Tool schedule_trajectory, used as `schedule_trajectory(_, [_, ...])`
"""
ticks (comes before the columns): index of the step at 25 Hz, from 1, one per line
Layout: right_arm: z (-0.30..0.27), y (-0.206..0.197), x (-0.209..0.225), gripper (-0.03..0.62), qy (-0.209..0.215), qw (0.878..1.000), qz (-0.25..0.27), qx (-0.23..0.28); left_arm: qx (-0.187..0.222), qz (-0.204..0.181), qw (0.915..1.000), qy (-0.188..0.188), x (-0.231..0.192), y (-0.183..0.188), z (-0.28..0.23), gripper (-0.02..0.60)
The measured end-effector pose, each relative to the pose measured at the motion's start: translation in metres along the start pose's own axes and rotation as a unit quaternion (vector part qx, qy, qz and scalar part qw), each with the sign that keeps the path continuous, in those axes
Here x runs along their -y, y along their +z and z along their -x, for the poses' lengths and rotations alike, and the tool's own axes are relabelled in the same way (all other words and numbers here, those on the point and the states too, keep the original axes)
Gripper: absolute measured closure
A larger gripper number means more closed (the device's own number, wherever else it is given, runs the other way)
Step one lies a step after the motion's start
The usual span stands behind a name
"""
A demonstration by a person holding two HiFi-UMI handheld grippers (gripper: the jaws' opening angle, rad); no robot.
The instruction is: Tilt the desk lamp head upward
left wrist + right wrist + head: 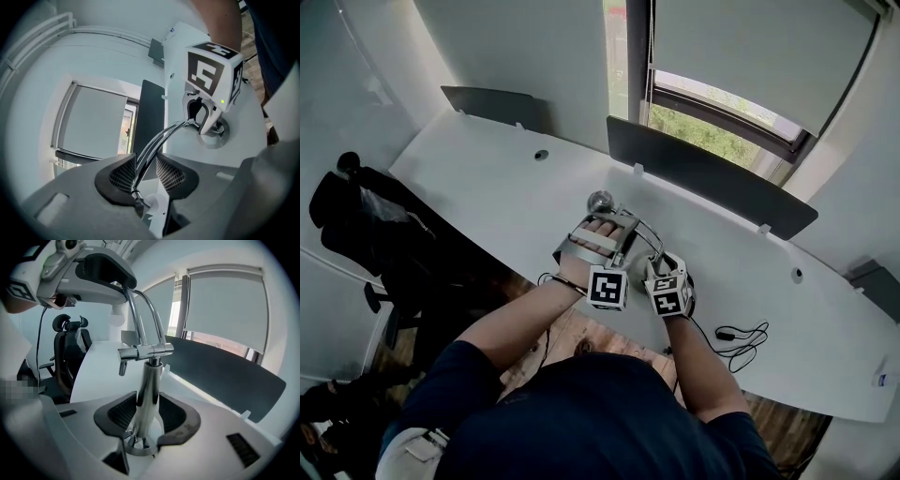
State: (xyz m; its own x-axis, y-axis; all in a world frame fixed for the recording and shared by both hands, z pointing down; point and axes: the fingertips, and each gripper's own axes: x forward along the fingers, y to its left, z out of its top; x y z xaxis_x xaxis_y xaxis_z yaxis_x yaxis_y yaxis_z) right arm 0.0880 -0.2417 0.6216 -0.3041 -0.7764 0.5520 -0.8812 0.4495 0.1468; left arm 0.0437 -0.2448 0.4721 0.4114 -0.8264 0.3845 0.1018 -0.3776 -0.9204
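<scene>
Setting: a person leans over a long white desk by a window, with a handheld gripper in each hand.
Lamp: a chrome desk lamp stands near the front edge of the desk, right before the person. It has an upright post on a round base, and thin curved rods arch up from the top of the post.
Lamp head: the rounded chrome end shows just beyond the left hand, on the window side.
Left gripper: the left gripper is high on the lamp. Its jaws are spread, with the curved rods running between the ribbed pads. The rods lie close against one pad; a firm squeeze is not evident.
Right gripper: the right gripper is low, at the foot of the lamp. Its jaws are spread on either side of the post, just above the base ring, with the pads very near the metal.
Grippers together: they sit side by side, marker cubes almost touching in the head view.
Surroundings: a black cable lies coiled on the desk to the right. A dark divider panel stands along the far edge. A black office chair is at the left.
</scene>
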Motion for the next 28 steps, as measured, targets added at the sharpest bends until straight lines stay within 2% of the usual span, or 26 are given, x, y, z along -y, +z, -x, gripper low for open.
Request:
schedule_trajectory(3, [0.012, 0.002, 0.003, 0.441, -0.012, 1.000, 0.009, 0.006, 0.005, 0.005, 1.0000, 0.005, -0.001, 0.000, 0.006, 0.465])
schedule_trajectory(6, [0.030, 0.005, 0.004, 0.441, -0.021, 1.000, -0.004, 0.021, 0.012, 0.027, 0.9993, 0.023, -0.007, -0.005, 0.018, 0.462])
schedule_trajectory(11, [0.068, 0.014, -0.012, 0.442, -0.007, 0.998, -0.034, 0.051, 0.042, 0.117, 0.9910, 0.050, -0.025, -0.006, 0.045, 0.462])
schedule_trajectory(13, [0.085, 0.019, -0.021, 0.442, 0.004, 0.997, -0.034, 0.063, 0.057, 0.153, 0.9857, 0.042, -0.025, -0.004, 0.054, 0.462])
schedule_trajectory(18, [0.125, 0.026, -0.035, 0.444, 0.023, 0.996, -0.043, 0.080, 0.089, 0.234, 0.9682, -0.011, -0.012, 0.004, 0.072, 0.462])
schedule_trajectory(20, [0.138, 0.032, -0.039, 0.449, 0.029, 0.994, -0.053, 0.093, 0.108, 0.274, 0.9549, -0.041, -0.002, 0.011, 0.079, 0.462])
schedule_trajectory(21, [0.143, 0.037, -0.041, 0.454, 0.035, 0.992, -0.058, 0.102, 0.120, 0.300, 0.9445, -0.058, 0.002, 0.014, 0.082, 0.462])
schedule_trajectory(25, [0.160, 0.059, -0.052, 0.479, 0.059, 0.986, -0.078, 0.136, 0.162, 0.410, 0.8897, -0.119, 0.018, 0.024, 0.091, 0.464])
schedule_trajectory(26, [0.163, 0.064, -0.055, 0.487, 0.062, 0.984, -0.081, 0.144, 0.166, 0.425, 0.8803, -0.130, 0.020, 0.026, 0.093, 0.471])
schedule_trajectory(28, [0.172, 0.075, -0.059, 0.500, 0.071, 0.980, -0.087, 0.163, 0.174, 0.436, 0.8712, -0.144, 0.023, 0.031, 0.100, 0.485])
